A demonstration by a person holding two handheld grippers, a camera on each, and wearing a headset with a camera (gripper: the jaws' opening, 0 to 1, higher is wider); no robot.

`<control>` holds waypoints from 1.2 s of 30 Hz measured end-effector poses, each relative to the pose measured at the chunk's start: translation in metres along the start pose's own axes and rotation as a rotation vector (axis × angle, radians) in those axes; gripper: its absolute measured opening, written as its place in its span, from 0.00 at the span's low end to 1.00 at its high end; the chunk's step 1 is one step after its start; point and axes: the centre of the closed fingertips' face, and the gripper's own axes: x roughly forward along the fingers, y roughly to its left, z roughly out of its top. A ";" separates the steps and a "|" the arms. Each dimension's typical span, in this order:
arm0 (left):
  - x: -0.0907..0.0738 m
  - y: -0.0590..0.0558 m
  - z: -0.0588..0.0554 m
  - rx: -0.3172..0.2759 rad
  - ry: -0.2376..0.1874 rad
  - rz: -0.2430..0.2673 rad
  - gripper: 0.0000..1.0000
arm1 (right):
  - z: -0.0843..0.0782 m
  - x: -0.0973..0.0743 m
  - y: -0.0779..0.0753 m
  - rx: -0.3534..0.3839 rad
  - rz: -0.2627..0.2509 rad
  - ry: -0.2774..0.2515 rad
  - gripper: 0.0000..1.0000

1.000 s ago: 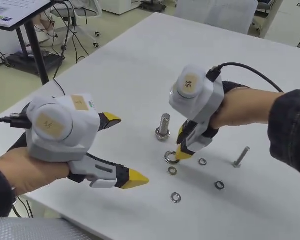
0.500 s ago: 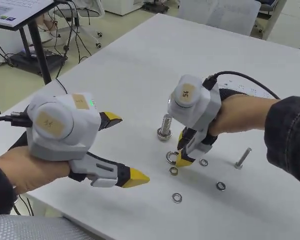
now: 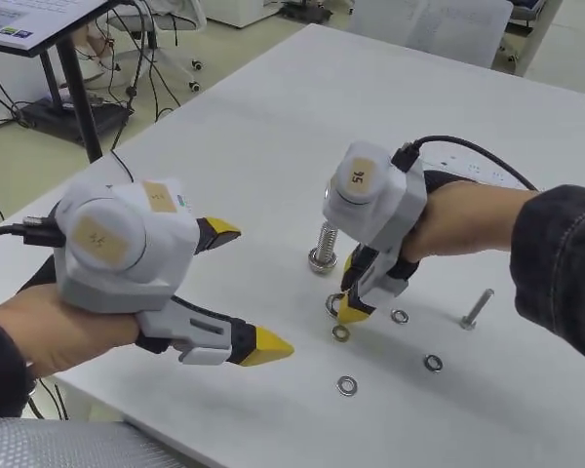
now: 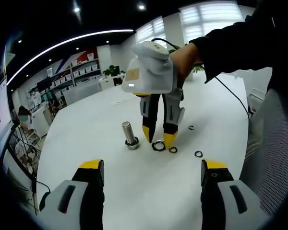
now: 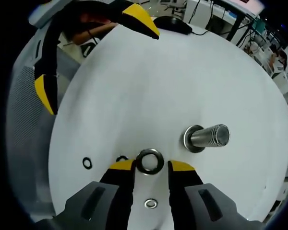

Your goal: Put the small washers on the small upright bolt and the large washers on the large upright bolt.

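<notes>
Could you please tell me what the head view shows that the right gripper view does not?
The head view adds the slim silver bolt lying flat on the white table and the hand holding the right gripper. The right gripper view adds that gripper's yellow-tipped jaws standing open either side of the large steel washer. Both show that washer, the large upright threaded bolt and the left gripper.

Bright, even overhead light covers the white desk [image 3: 273,117], where shadows are faint and soft. The large bolt [image 5: 209,136] glints. A ceiling strip lamp [image 4: 72,40] glares, and both gripper views warp toward their edges.
</notes>
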 end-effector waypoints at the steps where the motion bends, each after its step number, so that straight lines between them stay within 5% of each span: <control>1: 0.000 0.000 0.000 0.000 0.000 0.000 0.83 | 0.000 0.000 0.000 0.001 0.000 0.001 0.28; 26: -0.002 -0.002 0.001 -0.003 -0.006 -0.006 0.82 | 0.001 0.000 0.004 0.055 -0.003 0.008 0.23; 36: -0.003 -0.002 0.001 -0.003 -0.008 -0.007 0.82 | -0.004 -0.024 -0.002 0.078 -0.041 -0.012 0.23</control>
